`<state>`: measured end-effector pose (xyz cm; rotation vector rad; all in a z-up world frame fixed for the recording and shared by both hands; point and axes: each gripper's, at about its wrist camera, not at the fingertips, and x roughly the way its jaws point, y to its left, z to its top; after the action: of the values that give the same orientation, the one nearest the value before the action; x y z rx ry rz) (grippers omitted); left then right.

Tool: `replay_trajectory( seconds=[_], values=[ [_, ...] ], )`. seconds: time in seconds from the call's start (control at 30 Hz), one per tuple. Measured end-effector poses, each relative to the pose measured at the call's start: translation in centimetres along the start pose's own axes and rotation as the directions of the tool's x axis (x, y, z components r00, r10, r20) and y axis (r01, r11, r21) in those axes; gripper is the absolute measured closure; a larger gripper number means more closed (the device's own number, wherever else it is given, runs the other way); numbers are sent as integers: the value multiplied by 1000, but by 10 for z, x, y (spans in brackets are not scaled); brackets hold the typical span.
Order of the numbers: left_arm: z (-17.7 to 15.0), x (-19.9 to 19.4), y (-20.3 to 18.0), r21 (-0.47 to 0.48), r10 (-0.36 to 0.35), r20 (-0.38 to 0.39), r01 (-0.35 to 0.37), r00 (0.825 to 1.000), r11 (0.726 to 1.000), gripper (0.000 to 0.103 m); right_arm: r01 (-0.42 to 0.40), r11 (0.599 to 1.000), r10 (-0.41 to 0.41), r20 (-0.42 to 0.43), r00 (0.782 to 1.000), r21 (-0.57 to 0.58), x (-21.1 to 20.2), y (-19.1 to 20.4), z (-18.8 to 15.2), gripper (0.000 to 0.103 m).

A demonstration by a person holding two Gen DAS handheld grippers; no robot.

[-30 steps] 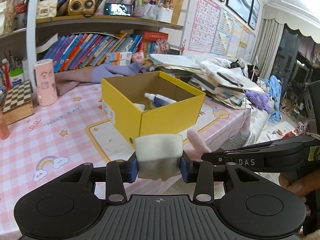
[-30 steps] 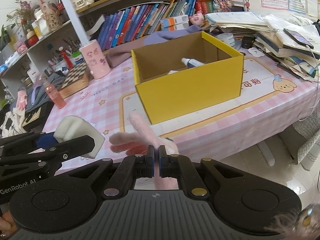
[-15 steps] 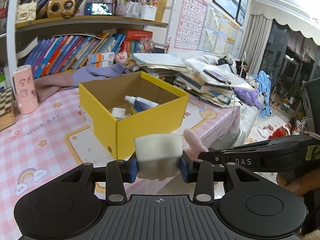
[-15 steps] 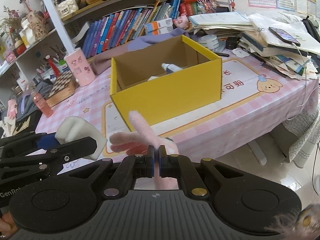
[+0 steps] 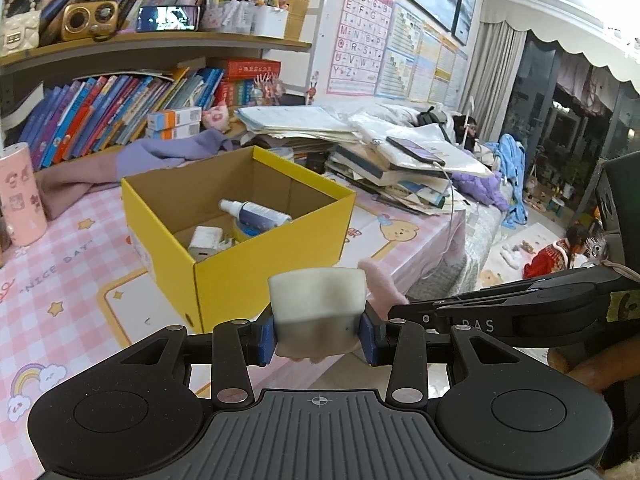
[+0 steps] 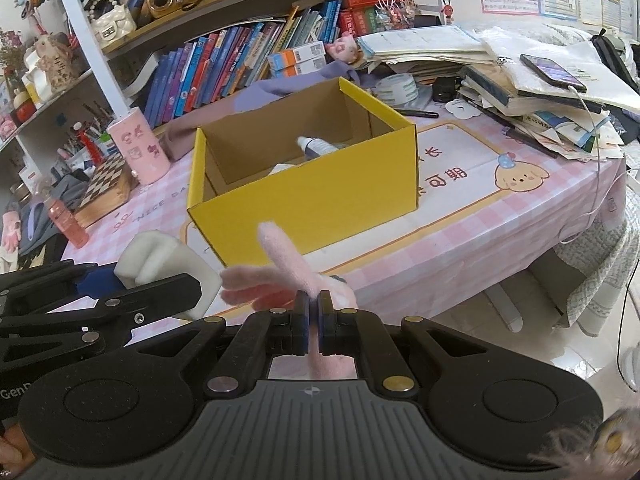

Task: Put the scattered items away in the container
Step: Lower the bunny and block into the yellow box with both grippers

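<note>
1. Yellow box (image 5: 256,272) already holds a spray bottle (image 5: 256,212) and a white adapter (image 5: 205,240).
2. Your left gripper (image 5: 318,330) fingers are clamped on a white sponge block (image 5: 316,300), short of the box.
3. Your right gripper (image 6: 314,320) fingers are closed on a pink plush toy (image 6: 280,264), also short of the box.
4. Left to do: drop both in.

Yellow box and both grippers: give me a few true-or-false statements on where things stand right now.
1. The left gripper holds a white foam block between its jaws. True.
2. The right gripper is empty with its jaws wide open. False: the jaws are shut on a pink plush toy.
3. The yellow box already contains a white bottle. True.
4. The foam block is already inside the box. False: it is held in front of the box, short of its near wall.
5. The box has a lid closed over it. False: its top is open.
</note>
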<state>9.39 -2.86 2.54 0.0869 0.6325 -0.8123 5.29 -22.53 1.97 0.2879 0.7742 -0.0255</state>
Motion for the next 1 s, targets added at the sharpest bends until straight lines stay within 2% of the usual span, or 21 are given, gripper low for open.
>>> replay_trajectory(
  seconds=[0.37,0.7,0.83,1.0],
  values=[
    [24,4,4,31,14,74,-16,997,999,64,-2,999,6,101,995,-36,-2,-4,34,99],
    [61,18,18,22,76,149,-80,986,997,64,-48,992,71,210,975,-114,8,-2,99,99],
    [74,35,24,6,110,152,-112,982,994,64,-76,987,104,202,974,-143,28,-4,123,99],
    [81,65,34,-22,168,110,-166,980,986,64,-131,975,155,129,979,-179,66,-8,144,99]
  ],
)
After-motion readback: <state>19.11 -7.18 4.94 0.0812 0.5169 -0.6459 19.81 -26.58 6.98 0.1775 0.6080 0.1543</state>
